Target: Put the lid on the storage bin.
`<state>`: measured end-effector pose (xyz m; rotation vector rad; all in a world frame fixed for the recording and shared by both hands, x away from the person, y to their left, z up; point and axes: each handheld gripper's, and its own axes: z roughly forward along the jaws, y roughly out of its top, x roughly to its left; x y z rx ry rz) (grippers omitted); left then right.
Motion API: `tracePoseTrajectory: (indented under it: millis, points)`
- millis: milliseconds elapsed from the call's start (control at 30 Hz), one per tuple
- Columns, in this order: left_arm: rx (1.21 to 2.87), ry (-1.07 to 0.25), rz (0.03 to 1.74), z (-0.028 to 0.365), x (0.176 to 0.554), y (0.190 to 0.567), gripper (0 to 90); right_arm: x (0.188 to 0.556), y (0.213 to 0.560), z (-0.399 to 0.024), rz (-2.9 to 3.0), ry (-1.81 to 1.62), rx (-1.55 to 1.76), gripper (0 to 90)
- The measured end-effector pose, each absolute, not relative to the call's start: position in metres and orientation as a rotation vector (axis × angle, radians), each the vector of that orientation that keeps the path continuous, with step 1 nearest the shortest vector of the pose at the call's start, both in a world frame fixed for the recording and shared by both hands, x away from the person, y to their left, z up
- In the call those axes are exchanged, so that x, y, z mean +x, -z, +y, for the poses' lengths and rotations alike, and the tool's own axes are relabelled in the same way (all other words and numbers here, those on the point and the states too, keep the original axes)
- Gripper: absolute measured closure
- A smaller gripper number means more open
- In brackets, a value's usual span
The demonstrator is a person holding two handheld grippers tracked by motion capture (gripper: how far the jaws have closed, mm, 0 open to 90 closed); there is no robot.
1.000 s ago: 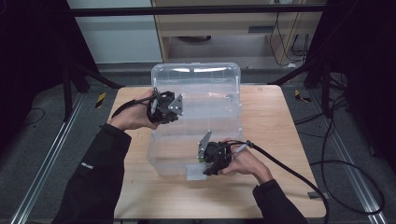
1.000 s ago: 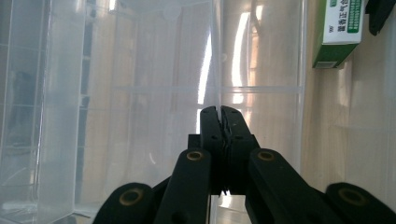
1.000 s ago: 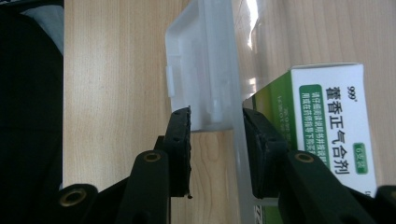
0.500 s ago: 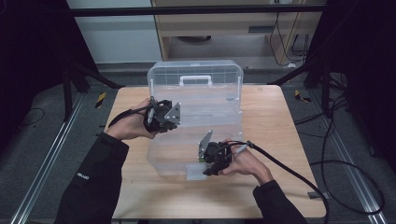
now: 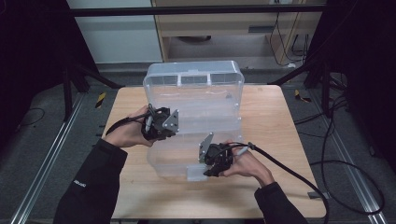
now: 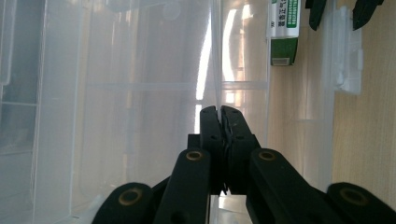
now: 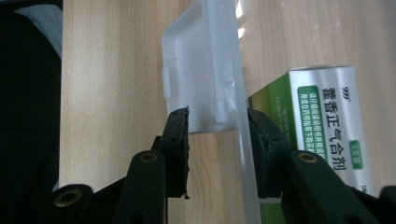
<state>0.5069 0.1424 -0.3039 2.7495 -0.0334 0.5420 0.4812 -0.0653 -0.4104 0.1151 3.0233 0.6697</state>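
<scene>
**Lid of the clear box, mid-swing, pinched at its left edge**

Clear box (image 5: 196, 158) at the middle of the table (image 5: 275, 130), long side running away from the person. Lid (image 5: 194, 74) raised at the far end, neither seated nor thrown fully back. Green-and-white carton (image 7: 327, 121) lying inside, just behind the near wall.

Compared with a second ago: left gripper (image 5: 175, 122) shifted along the box's left side toward the person, carrying the lid's edge with it; right gripper (image 5: 204, 164) unmoved at the near wall. Judged as the lid being drawn over the box toward closing, though opening cannot be ruled out on this evidence.

Relative to the fingers: in the left gripper view, lid edge (image 6: 216, 70) seen edge-on as a thin clear sheet running straight up from between the pads (image 6: 210, 126). Jaws all but fully closed, clamped on that sheet.

In the right gripper view, latch (image 7: 198, 70) and the near wall standing together between the pads (image 7: 180, 140). Jaws partly apart, one on the latch's outer face, the other against the wall on the carton's side. Apparently gripping both, steadying the box.
</scene>
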Motion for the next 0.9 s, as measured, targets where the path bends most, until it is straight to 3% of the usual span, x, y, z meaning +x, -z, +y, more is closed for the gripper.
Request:
tracePoseTrajectory:
  millis: [567, 900]
  points:
    - [2.743, -0.507, -0.047, 0.144, 0.494, 0.314, 87.4, 0.474, 0.41, -0.067, 2.964, -0.699, 0.119, 62.2]
    - [2.741, -0.507, -0.035, 0.144, 0.493, 0.315, 86.4, 0.46, 0.372, -0.097, 2.807, -1.003, 0.216, 62.9]
